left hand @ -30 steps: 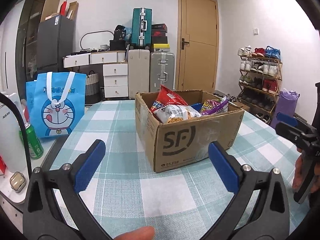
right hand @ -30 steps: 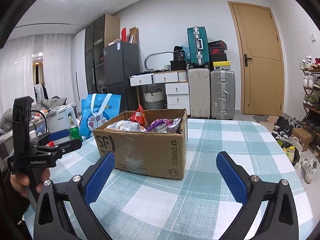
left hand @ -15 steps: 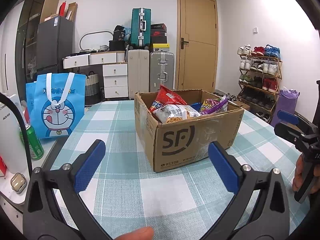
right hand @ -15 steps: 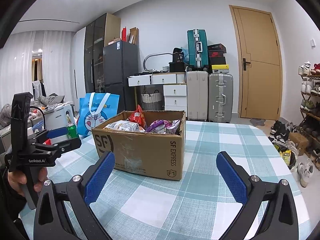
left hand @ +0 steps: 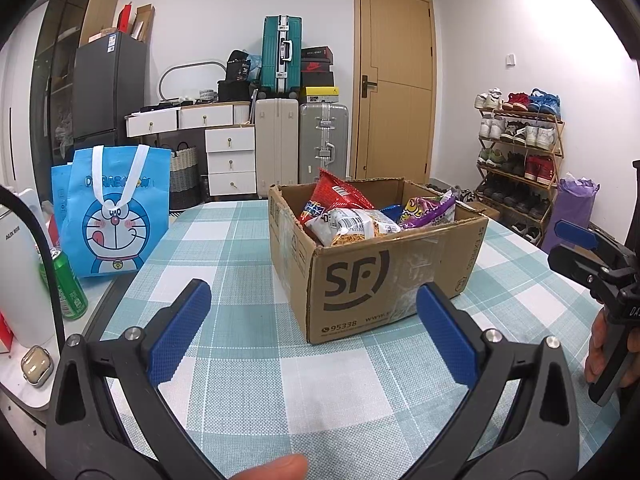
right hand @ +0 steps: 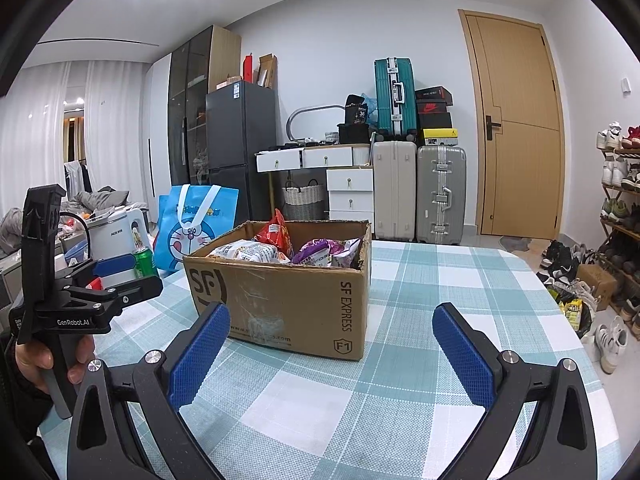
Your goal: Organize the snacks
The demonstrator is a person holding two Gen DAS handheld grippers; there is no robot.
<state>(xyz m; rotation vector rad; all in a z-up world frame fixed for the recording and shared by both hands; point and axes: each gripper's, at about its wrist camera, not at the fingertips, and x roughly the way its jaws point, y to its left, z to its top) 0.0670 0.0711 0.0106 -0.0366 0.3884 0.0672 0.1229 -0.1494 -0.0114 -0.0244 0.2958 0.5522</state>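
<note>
A brown SF cardboard box (left hand: 384, 280) (right hand: 280, 300) stands on the checked tablecloth (left hand: 248, 368) and holds several snack bags: a red bag (left hand: 340, 196), a white bag (left hand: 352, 226) and a purple bag (left hand: 428, 210). My left gripper (left hand: 314, 336) is open and empty, just in front of the box. My right gripper (right hand: 330, 352) is open and empty, in front of the box's other corner. Each gripper shows in the other's view, the left one (right hand: 120, 276) at the left, the right one (left hand: 576, 248) at the right.
A blue Doraemon tote bag (left hand: 112, 216) stands at the table's left edge beside a green can (left hand: 66, 284) and a white appliance (left hand: 16, 264). Suitcases (left hand: 300, 140), drawers, a door and a shoe rack (left hand: 516, 160) stand behind and to the right.
Both grippers have shifted only slightly; the right wrist view has dipped a little toward the box. Jaws stay open and nothing was picked up.
</note>
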